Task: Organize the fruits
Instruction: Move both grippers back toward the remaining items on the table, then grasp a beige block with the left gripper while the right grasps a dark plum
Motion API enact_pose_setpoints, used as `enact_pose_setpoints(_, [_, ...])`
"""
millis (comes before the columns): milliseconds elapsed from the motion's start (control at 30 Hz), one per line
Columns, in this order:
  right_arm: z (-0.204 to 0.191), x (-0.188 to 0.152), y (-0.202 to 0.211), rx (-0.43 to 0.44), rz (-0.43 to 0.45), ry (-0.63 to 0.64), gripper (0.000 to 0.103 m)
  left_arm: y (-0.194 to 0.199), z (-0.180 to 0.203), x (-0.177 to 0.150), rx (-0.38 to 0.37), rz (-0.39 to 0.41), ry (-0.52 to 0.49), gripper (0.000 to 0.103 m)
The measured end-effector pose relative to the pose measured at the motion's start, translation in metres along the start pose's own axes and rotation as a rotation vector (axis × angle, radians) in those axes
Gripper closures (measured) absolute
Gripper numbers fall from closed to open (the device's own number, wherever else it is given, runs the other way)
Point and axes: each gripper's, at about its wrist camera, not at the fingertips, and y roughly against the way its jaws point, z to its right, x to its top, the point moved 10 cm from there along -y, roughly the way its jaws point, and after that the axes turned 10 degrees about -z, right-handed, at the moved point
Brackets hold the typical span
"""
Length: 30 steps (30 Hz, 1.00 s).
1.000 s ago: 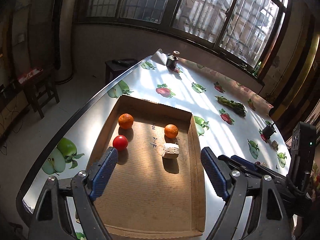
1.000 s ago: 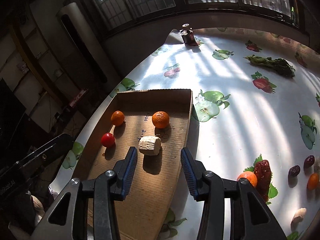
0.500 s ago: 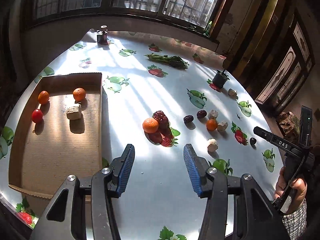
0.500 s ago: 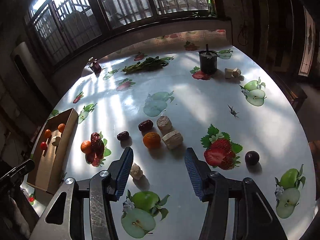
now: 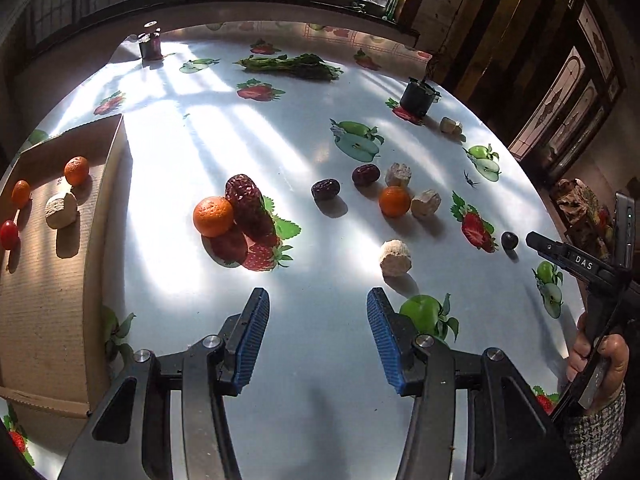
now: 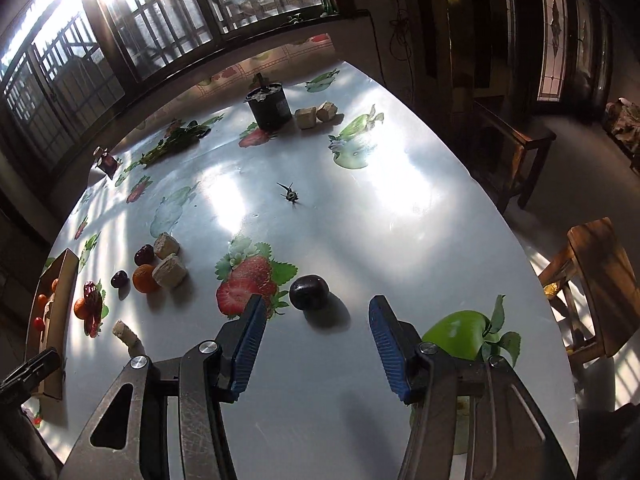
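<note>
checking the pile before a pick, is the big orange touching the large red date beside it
Touching. In the left wrist view the orange presses against the side of the large red date, with no tablecloth visible between them.

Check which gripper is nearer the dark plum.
Right. The right gripper hovers just short of the dark plum, jaws open and empty; the left gripper is farther off, the plum well to its right.

Barred windows [image 6: 160,32] behind the table, sunlight streaking in; dark wooden doors [image 5: 576,92], wooden stool [image 6: 596,284] on grey floor
</note>
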Motion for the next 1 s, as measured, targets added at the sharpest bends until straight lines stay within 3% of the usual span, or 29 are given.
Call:
enact_pose_setpoints(367, [-0.011,0.007,-0.032,-0.005,-0.054,0.035,0.046,-0.045,0.056,0.025,-0.019,-0.025,-0.131,0.053])
enact_pose_setpoints(700, [-0.011,0.008,-0.042,-0.054,-0.061,0.062,0.046,-0.074,0.064,0.023,0.025,-0.054,-0.175,0.054])
enact_pose_setpoints(800, [-0.011,0.008,-0.043,-0.101,-0.055,0.081,0.058,-0.073,0.065,0.022,0.05,-0.04,-0.196,0.077])
enact_pose_setpoints(900, [-0.013,0.007,-0.043,-0.119,-0.05,0.097,0.074,-0.071,0.063,0.018,0.045,-0.023,-0.199,0.077])
enact_pose_setpoints(1000, [-0.014,0.006,-0.041,-0.126,-0.042,0.1,0.076,-0.062,0.058,0.017,0.039,-0.002,-0.182,0.077])
